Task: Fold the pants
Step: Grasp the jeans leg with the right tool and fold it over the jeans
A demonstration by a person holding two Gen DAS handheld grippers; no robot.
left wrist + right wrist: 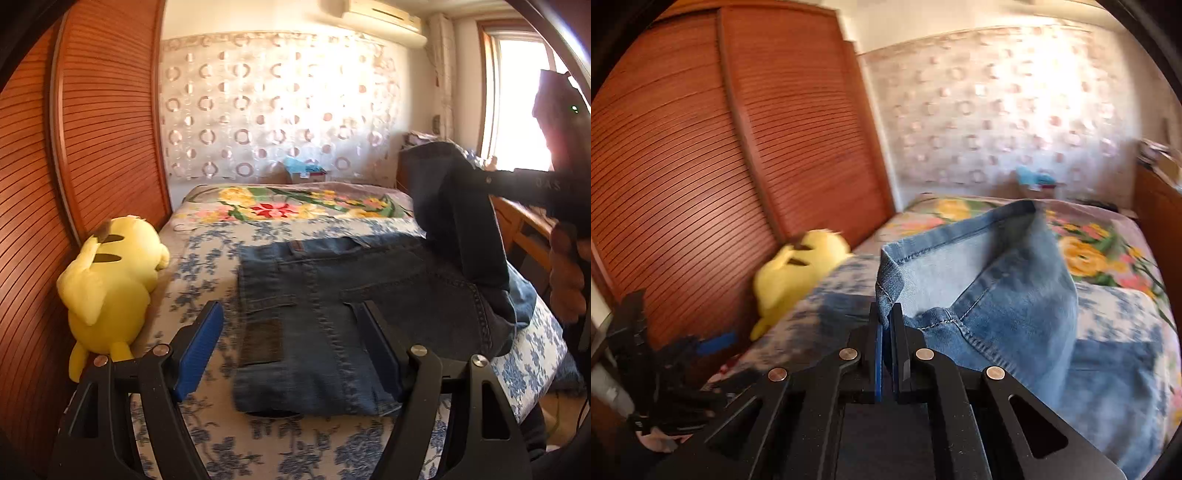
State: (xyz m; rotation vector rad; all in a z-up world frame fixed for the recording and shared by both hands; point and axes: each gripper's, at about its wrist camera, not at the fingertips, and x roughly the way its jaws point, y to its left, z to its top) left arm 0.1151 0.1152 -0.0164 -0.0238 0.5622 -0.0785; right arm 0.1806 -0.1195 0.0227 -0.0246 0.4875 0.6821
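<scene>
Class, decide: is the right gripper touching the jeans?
Touching. The right wrist view shows the right gripper shut on the hem of the jeans.

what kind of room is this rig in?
Most likely a home bedroom: a bed with floral covers, a louvred wooden wardrobe beside it, and a yellow plush toy against the wardrobe.

— What are the pants (pixel 332 295)? 
— Blue denim, stitched seams. The bedsheet (pixel 207 266) is matt floral cloth.
— The wardrobe (pixel 107 122)? 
— Ribbed, glossy wood; the yellow toy (pixel 110 277) is soft plush.
</scene>
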